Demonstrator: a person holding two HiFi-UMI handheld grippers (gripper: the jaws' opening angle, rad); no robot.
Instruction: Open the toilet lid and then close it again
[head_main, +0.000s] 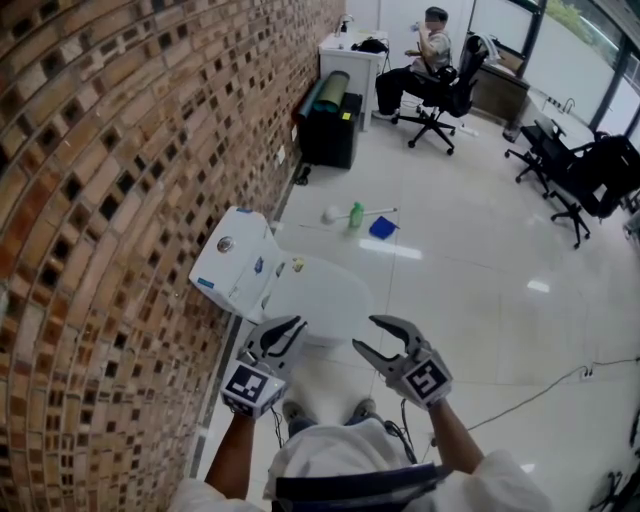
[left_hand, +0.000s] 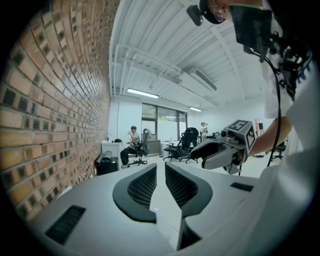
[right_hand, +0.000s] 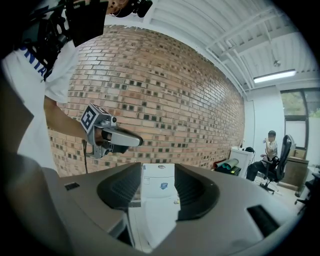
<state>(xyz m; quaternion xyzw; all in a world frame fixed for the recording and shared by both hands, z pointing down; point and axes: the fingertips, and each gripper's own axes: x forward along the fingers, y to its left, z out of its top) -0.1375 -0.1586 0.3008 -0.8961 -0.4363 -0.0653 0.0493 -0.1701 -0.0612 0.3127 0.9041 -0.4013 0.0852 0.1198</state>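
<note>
By brick wall (head_main: 100, 150) | smooth oval toilet lid (head_main: 318, 298) | left gripper (head_main: 290, 328) clenched | right gripper (head_main: 366, 333) released

White oval plastic toilet lid (head_main: 322, 300): down, lying flat over the bowl, closed. Behind it sits the white boxy cistern (head_main: 235, 262), back against the brick wall (head_main: 100, 200), with a round chrome flush button (head_main: 225, 244) on top and a blue sticker (head_main: 258, 266) near the lid hinge.

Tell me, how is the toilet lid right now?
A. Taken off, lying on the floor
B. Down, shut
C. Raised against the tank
B: the lid lies flat, down in front of the tank.
</note>
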